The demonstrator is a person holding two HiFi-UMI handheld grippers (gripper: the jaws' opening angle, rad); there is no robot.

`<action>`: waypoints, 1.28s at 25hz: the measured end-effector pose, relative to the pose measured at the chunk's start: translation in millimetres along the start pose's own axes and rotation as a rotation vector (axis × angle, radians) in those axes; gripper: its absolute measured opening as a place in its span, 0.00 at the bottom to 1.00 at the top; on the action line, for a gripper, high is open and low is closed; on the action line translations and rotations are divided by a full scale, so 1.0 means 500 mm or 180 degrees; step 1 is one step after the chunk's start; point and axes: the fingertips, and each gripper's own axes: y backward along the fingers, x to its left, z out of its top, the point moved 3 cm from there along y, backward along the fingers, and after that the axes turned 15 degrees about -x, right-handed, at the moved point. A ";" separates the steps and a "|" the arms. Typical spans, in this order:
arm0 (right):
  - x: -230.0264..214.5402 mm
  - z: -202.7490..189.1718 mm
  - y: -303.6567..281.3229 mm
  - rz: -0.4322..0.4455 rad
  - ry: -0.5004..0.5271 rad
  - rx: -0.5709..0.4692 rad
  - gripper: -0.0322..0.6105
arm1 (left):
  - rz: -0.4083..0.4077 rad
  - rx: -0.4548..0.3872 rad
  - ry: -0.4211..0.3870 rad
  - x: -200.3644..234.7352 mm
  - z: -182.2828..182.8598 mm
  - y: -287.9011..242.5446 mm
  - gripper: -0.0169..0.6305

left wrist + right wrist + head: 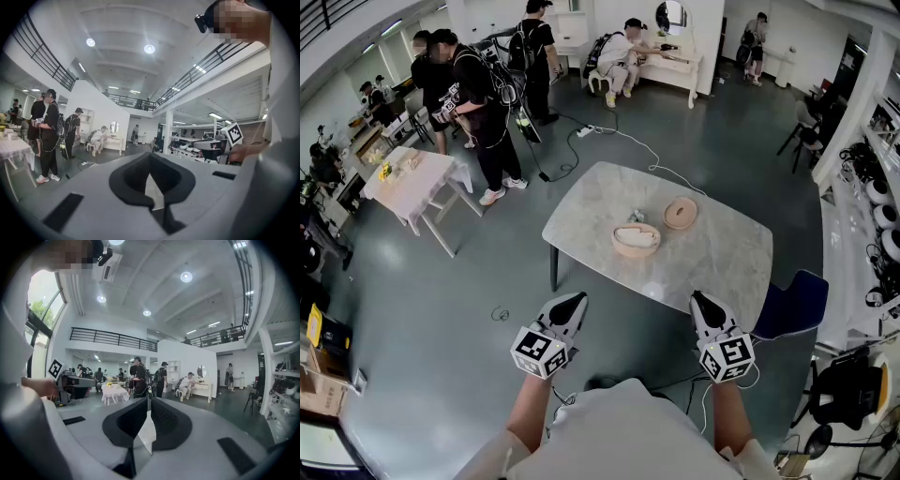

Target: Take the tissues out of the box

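Left gripper and right gripper are pressed together, empty, well apart from the box; 1 should spread, then pinch the white tissue centrally.

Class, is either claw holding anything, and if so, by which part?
Nothing is held. The left claw and the right claw both have their jaws together and empty, hovering short of the table.
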 end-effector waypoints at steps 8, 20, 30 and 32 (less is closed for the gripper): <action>-0.003 -0.003 -0.008 0.0010 -0.0001 0.0010 0.12 | -0.0027 -0.0012 -0.0012 0.004 0.002 -0.007 0.04; -0.020 -0.001 -0.006 0.0017 -0.0075 0.0007 0.12 | 0.0086 0.0030 0.0039 -0.004 -0.013 -0.014 0.04; -0.059 -0.025 0.003 0.0059 -0.0134 0.0126 0.13 | 0.0180 0.0072 0.0053 -0.028 -0.034 -0.032 0.04; -0.069 -0.025 0.002 0.0086 -0.0155 0.0129 0.17 | 0.0187 0.0081 0.0032 -0.036 -0.033 -0.039 0.04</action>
